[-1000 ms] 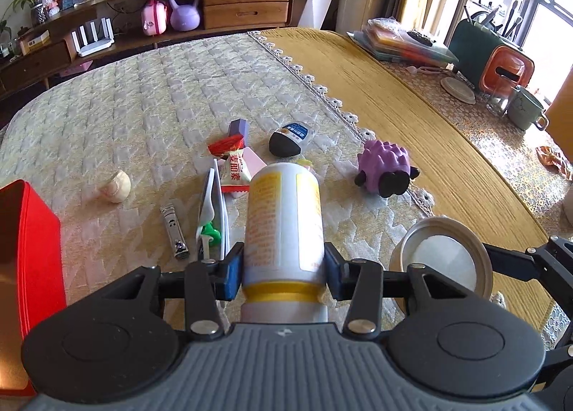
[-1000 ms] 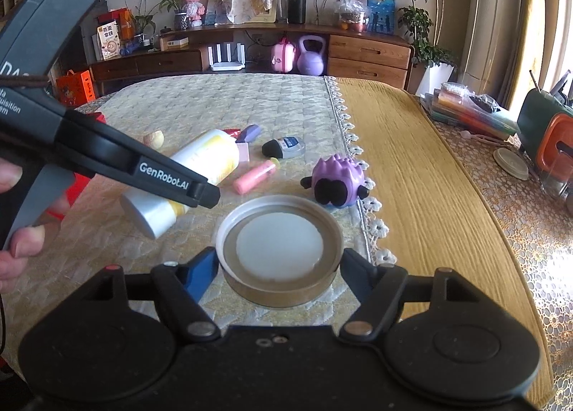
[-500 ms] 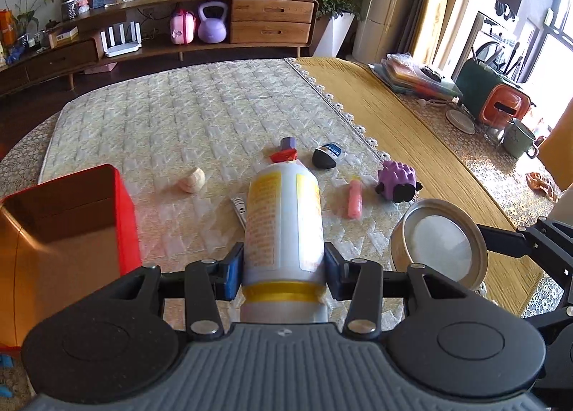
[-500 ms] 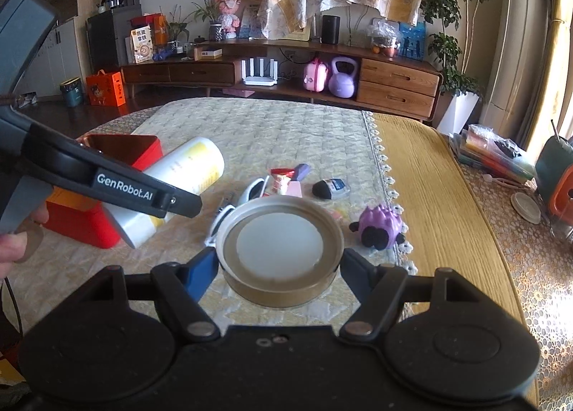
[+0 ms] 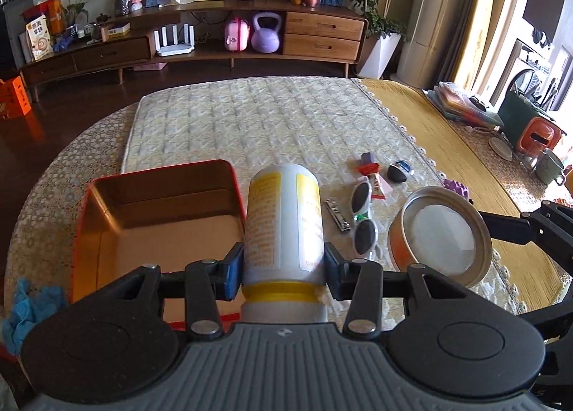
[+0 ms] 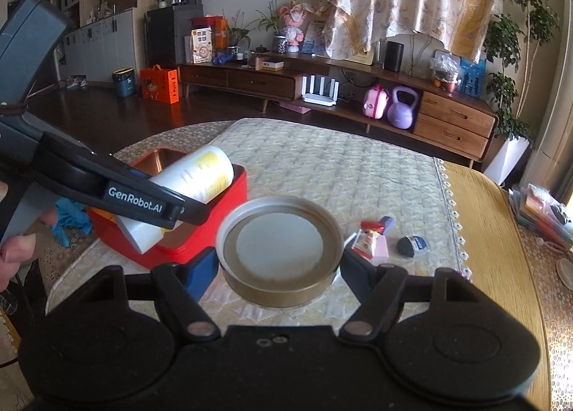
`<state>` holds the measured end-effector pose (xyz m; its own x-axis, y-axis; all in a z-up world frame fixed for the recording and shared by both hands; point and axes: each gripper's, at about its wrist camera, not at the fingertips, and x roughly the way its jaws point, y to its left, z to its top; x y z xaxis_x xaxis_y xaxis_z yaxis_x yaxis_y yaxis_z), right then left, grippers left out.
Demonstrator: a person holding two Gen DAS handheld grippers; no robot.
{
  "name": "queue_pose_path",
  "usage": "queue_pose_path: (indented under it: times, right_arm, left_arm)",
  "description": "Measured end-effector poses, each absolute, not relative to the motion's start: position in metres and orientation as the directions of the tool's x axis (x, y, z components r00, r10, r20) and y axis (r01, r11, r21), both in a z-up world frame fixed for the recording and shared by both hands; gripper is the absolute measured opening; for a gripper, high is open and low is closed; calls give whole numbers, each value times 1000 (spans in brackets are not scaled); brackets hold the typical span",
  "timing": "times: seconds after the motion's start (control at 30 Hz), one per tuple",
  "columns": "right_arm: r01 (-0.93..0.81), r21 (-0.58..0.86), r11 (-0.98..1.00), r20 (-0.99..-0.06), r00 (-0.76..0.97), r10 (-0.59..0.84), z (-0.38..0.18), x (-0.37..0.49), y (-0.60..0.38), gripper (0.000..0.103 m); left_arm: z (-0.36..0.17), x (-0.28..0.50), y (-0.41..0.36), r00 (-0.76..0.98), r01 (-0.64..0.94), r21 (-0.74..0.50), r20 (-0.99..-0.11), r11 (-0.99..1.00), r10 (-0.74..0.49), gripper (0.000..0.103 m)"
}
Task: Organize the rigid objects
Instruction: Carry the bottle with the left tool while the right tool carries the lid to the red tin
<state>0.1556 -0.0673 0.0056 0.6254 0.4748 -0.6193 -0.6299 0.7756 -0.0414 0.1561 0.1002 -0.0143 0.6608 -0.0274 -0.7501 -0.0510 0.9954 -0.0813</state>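
Note:
My left gripper [image 5: 283, 267] is shut on a white bottle with yellow labels [image 5: 283, 217], held above the table beside the right wall of an open red box [image 5: 157, 210]. In the right wrist view the same bottle [image 6: 193, 185] hangs over the red box [image 6: 229, 192] in the left gripper [image 6: 168, 212]. My right gripper [image 6: 279, 264] is shut on a round metal tin with a white lid [image 6: 279, 242], lifted off the cloth. That tin [image 5: 444, 235] shows at the right of the left wrist view. The red box looks empty inside.
On the quilted cloth [image 5: 272, 128] lie green-and-white sunglasses [image 5: 363, 217], a nail clipper [image 5: 338, 216], snack packets [image 5: 372, 178], a black-and-blue small item [image 5: 399, 171] and a purple toy [image 5: 456, 189]. A blue glove [image 5: 25, 307] sits left of the box. A green mug [image 5: 548, 167] stands at the far right.
Both grippers have risen and swung left with their loads. The red box has come from the left edge to just beside the bottle, its open inside now in view.

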Motion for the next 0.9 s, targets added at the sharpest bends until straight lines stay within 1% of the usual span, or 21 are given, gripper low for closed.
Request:
queue_pose_path:
  times: [0.4,0.6,0.77,0.9]
  right_arm:
    - [-700,-15,714,-645,552,528,-3,174,0,74]
    - [-747,-25,665,-657,514,552,-13,186,41,74]
    - [-786,-51,616,-685,476,551,-28,195,75,74]
    - [-816,-64,575,-708,443,550,-41,200,96,74]
  left_arm:
    - [-25,157,176,637,-167,-27,-766,986,87,45]
    - [-37,181,207,607,-205,3,-784,979,129,45]
    - [-50,205,228,570,-222,-1,-811,975,129,45]
    - [-64,224,237,534,-224,21,-834,974,141,45]
